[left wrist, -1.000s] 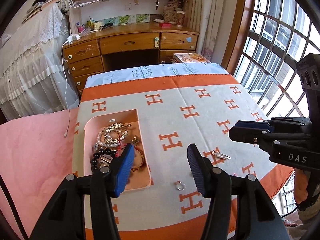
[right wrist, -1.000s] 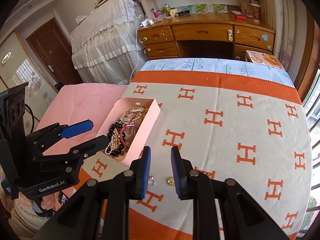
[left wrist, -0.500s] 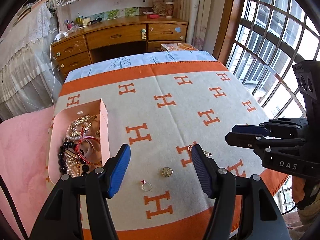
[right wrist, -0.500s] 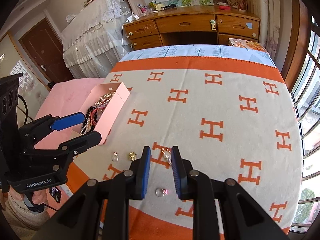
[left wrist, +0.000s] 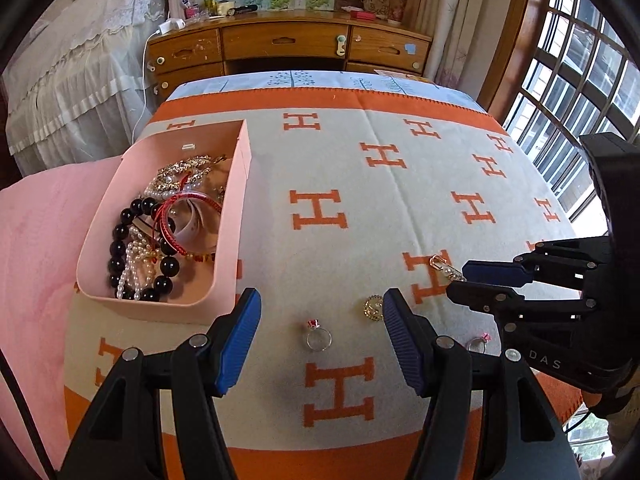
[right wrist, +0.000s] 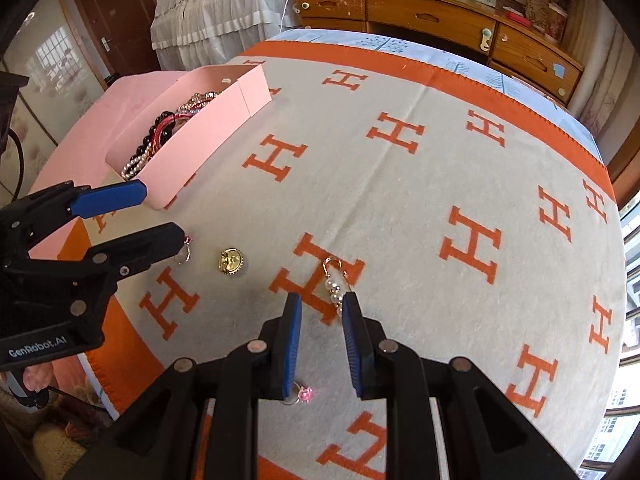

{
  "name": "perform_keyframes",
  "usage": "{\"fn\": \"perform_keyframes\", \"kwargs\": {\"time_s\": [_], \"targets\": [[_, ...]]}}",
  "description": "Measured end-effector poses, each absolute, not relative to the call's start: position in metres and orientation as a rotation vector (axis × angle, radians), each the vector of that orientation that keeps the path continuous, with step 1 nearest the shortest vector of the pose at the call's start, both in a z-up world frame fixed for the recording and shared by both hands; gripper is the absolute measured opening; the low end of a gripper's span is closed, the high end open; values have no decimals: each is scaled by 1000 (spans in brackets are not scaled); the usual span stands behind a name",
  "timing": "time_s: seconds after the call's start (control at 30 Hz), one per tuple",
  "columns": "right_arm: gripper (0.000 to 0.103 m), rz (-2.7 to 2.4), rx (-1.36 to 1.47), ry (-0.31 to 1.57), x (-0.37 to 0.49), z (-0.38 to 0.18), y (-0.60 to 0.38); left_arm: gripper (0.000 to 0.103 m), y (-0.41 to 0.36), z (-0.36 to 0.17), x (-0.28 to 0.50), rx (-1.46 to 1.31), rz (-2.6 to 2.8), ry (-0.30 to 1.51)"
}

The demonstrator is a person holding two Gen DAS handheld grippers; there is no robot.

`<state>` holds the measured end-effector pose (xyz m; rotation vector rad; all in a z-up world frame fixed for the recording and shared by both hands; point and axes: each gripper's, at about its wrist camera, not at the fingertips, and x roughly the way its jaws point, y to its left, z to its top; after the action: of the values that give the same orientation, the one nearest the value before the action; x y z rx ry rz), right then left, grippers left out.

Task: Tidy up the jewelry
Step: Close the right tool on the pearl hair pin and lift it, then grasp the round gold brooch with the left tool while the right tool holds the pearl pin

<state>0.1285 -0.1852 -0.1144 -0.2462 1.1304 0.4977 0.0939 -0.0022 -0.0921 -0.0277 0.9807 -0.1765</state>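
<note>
Bedroom setting: wooden desk with drawers (left wrist: 280, 46) against the far wall, lace-covered furniture (left wrist: 68, 60) to its left, grid-paned window (left wrist: 580, 92) on the right, brown door (right wrist: 112, 16) in the right wrist view. Work surface was a bed covered by a cream blanket with orange H pattern and orange border (left wrist: 360, 208); pink cloth (left wrist: 36, 240) lay along its left edge.

Pink box (left wrist: 228, 216) sat near the blanket's left edge, open on top, holding a black bead bracelet (left wrist: 120, 236), pearl strands (left wrist: 134, 268), red bangles (left wrist: 176, 216) and a gold chain piece (left wrist: 184, 168), all piled together.

Loose items lay near the blanket's front edge: ring with red stone (left wrist: 319, 336), gold round brooch (left wrist: 374, 309) just right of it, pearl pin with gold hook (right wrist: 335, 286) farther right on an H, and a ring with pink stone (right wrist: 302, 395) closest to the front edge.

Left gripper (left wrist: 320, 336) hovered over the red-stone ring, jaws spread wide, nothing between them touched. Right gripper (right wrist: 320, 336) was above the blanket, jaws partly apart, gripping nothing; the pearl pin's lower end sat just beyond its right fingertip, the pink-stone ring showed below the left finger. Contact with the blanket could not be told.
</note>
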Motion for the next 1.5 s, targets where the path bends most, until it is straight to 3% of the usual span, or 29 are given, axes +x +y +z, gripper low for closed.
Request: {"fn": "perform_keyframes", "kwargs": {"time_s": [0.7, 0.9, 1.17, 1.3, 1.5], "targets": [[21, 472, -388, 1107, 130, -120, -169, 62, 9, -92, 94, -72, -216, 954], [9, 457, -350, 1120, 136, -119, -174, 62, 7, -92, 93, -70, -227, 957], [7, 456, -252, 1131, 137, -116, -182, 62, 7, -94, 92, -79, -240, 966], [7, 457, -185, 1109, 132, -110, -191, 77, 6, -93, 88, -95, -280, 964], [7, 471, -74, 1058, 114, -97, -210, 78, 3, -91, 86, -90, -305, 966]]}}
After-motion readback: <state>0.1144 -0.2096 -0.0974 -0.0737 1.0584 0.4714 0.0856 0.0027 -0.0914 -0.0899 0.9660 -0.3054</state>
